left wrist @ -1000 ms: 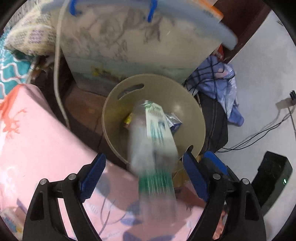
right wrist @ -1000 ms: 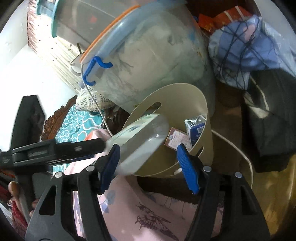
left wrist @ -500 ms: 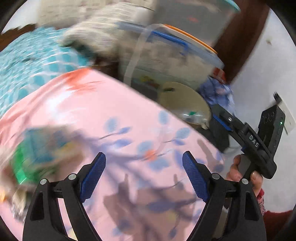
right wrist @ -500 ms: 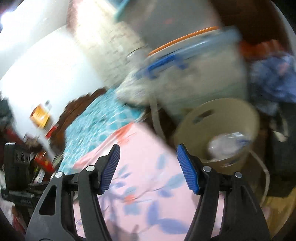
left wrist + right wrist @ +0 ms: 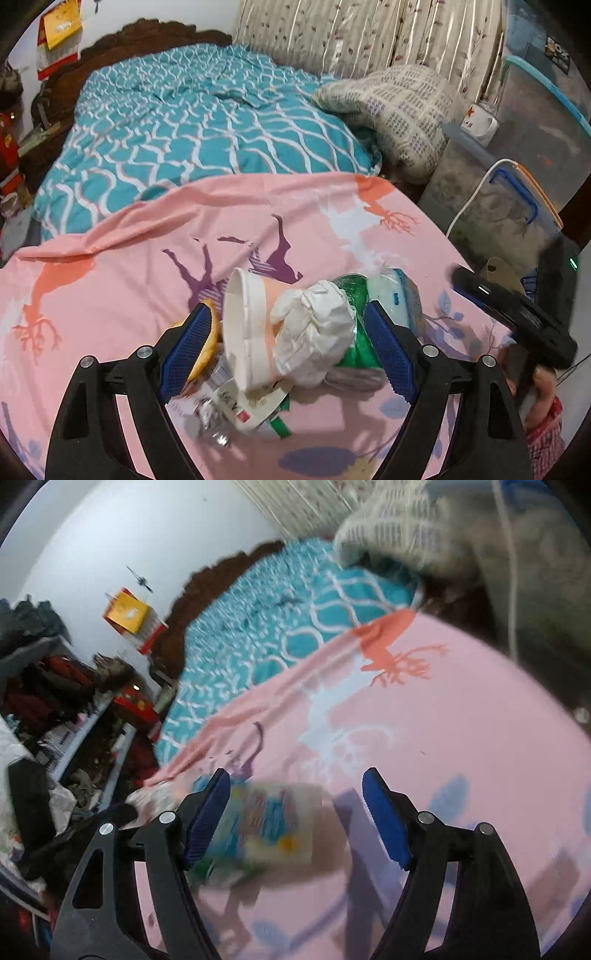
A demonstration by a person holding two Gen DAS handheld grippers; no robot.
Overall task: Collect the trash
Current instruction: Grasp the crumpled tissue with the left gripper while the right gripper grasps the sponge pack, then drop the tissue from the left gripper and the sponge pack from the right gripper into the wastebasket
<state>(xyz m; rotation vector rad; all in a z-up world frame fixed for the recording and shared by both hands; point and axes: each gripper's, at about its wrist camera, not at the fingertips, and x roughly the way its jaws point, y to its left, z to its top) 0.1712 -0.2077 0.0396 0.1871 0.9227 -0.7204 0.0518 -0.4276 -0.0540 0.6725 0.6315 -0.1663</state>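
Bottle released into bin one second ago; both grippers since swung back to pink bedsheet [image 5: 122, 273]. Left gripper [image 5: 288, 354] jaws wide, straddling paper cup [image 5: 247, 328] and crumpled tissue [image 5: 314, 328]. Right gripper [image 5: 295, 819] jaws wide, empty, over blurred wrapper [image 5: 269, 823]; more trash pending.

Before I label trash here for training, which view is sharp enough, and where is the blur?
Left wrist view: sharp on the white paper cup and crumpled white tissue; fisheye bends the edges. Right wrist view: motion-smeared, so the colourful printed packet cannot be read.

Crumpled white paper wad [image 5: 314, 328] lies against a smooth paper cup [image 5: 247, 332] on matt cloth sheet [image 5: 129, 280].
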